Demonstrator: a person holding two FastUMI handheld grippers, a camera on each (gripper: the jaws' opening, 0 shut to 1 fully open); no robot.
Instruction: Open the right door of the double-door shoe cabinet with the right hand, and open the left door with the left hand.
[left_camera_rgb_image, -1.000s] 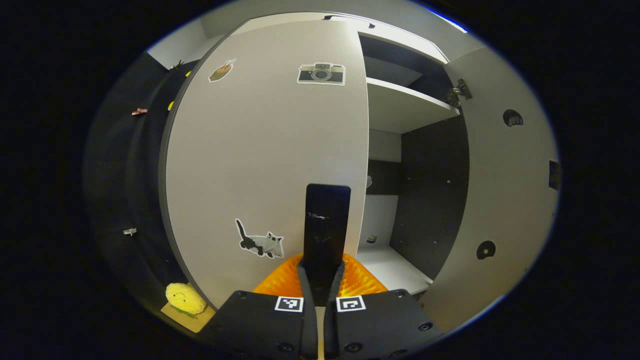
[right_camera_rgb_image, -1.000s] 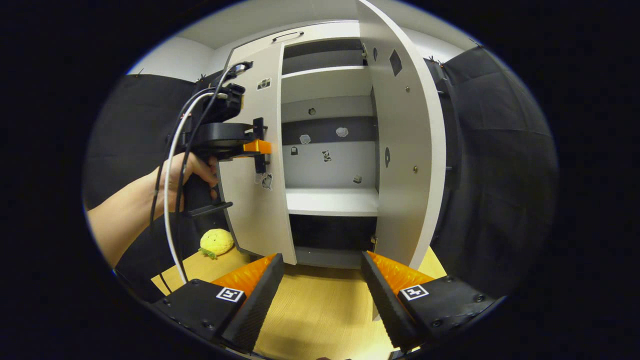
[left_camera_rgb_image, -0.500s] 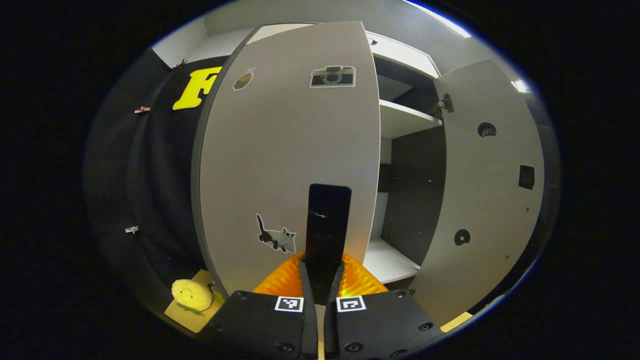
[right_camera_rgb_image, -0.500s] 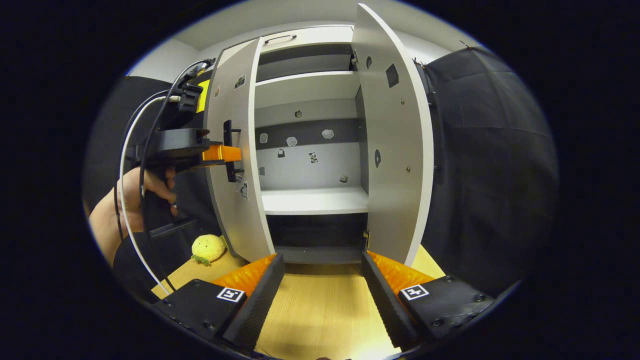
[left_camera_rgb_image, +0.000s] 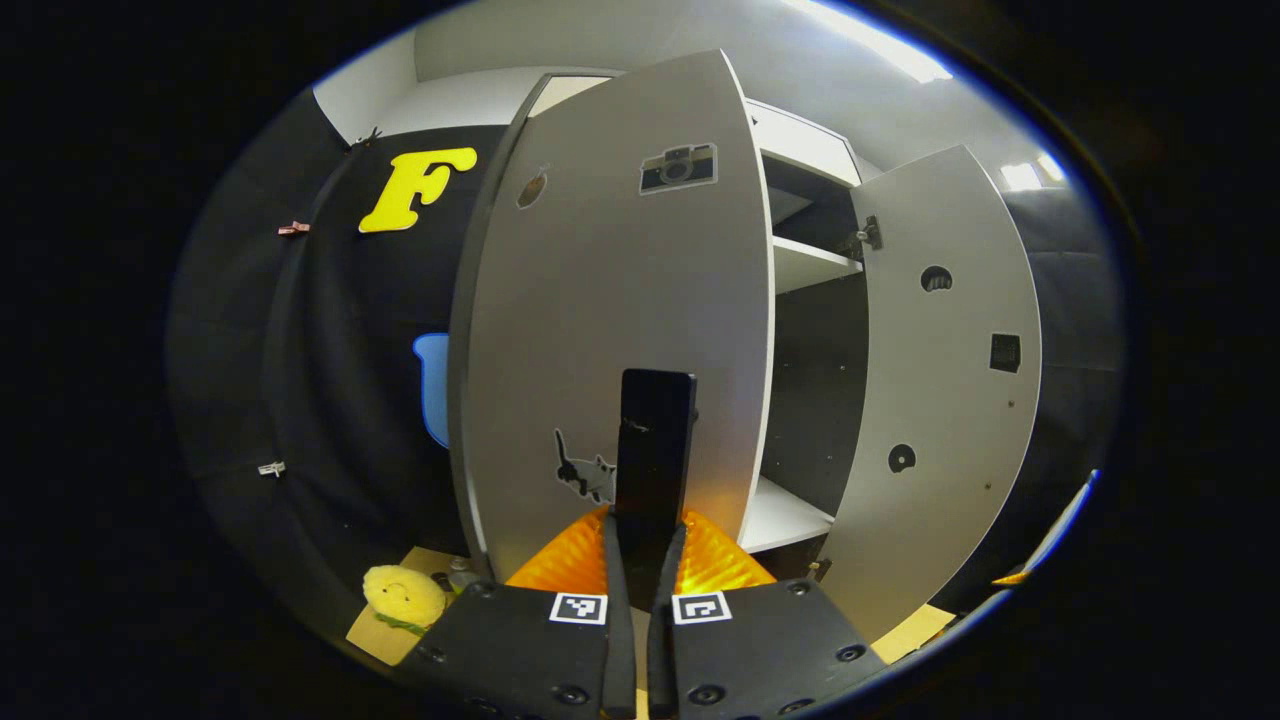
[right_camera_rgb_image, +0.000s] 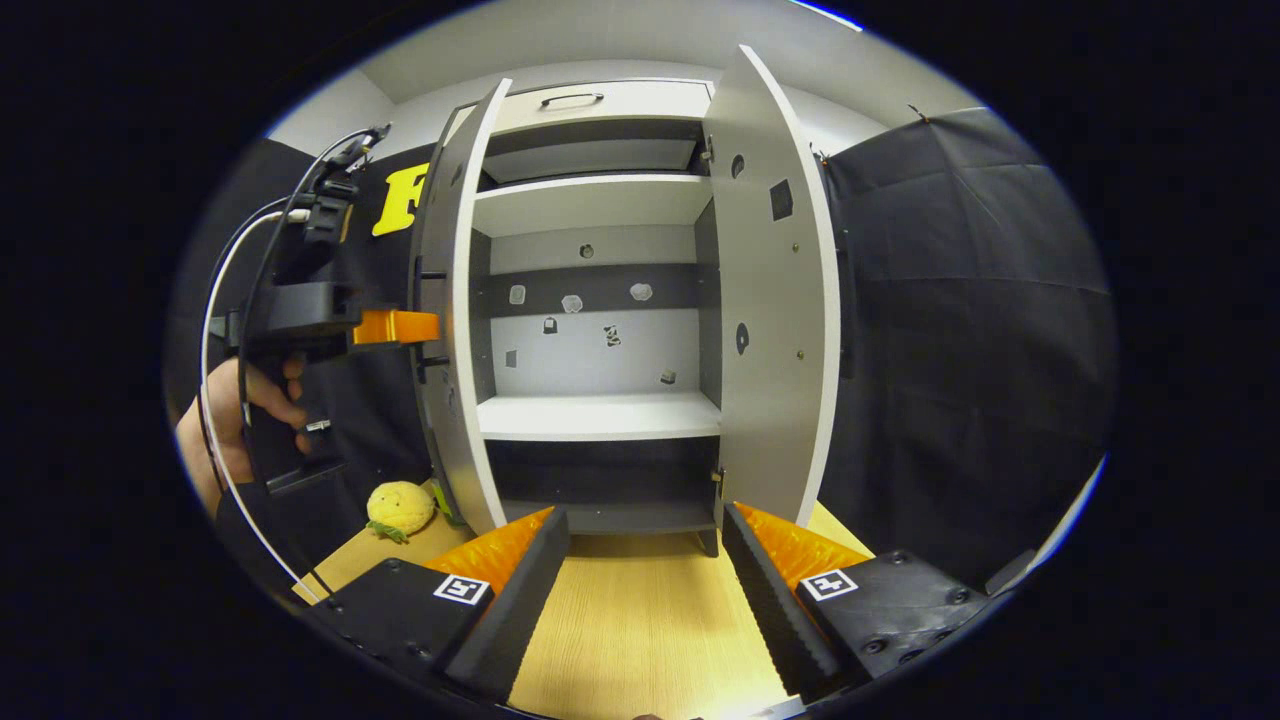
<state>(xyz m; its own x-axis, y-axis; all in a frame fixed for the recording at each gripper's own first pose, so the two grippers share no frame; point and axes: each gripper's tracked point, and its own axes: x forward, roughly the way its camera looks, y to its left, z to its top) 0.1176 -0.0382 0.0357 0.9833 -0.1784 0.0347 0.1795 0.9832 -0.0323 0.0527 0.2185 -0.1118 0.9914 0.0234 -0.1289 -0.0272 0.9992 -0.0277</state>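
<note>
The shoe cabinet (right_camera_rgb_image: 590, 205) stands on a wooden table with both doors swung out. In the left gripper view the pale left door (left_camera_rgb_image: 620, 320) carries stickers and a black upright handle (left_camera_rgb_image: 655, 430). My left gripper (left_camera_rgb_image: 643, 535) is shut on that handle. The right door (left_camera_rgb_image: 945, 380) hangs wide open to its right. In the right gripper view the left door (right_camera_rgb_image: 452, 330) is almost edge-on, with the left gripper (right_camera_rgb_image: 400, 327) held on its handle by a hand (right_camera_rgb_image: 225, 430). My right gripper (right_camera_rgb_image: 645, 540) hovers open in front of the cabinet, holding nothing, apart from the right door (right_camera_rgb_image: 775, 300).
A yellow plush toy (right_camera_rgb_image: 400, 507) lies on the table (right_camera_rgb_image: 640, 620) left of the cabinet, close under the left door. White shelves (right_camera_rgb_image: 598, 415) inside hold small stickers on the back wall. Black cloth walls close in both sides.
The left door has swung further open, and my left gripper went with it, still shut on the handle. The right gripper has stayed open in front of the cabinet.
</note>
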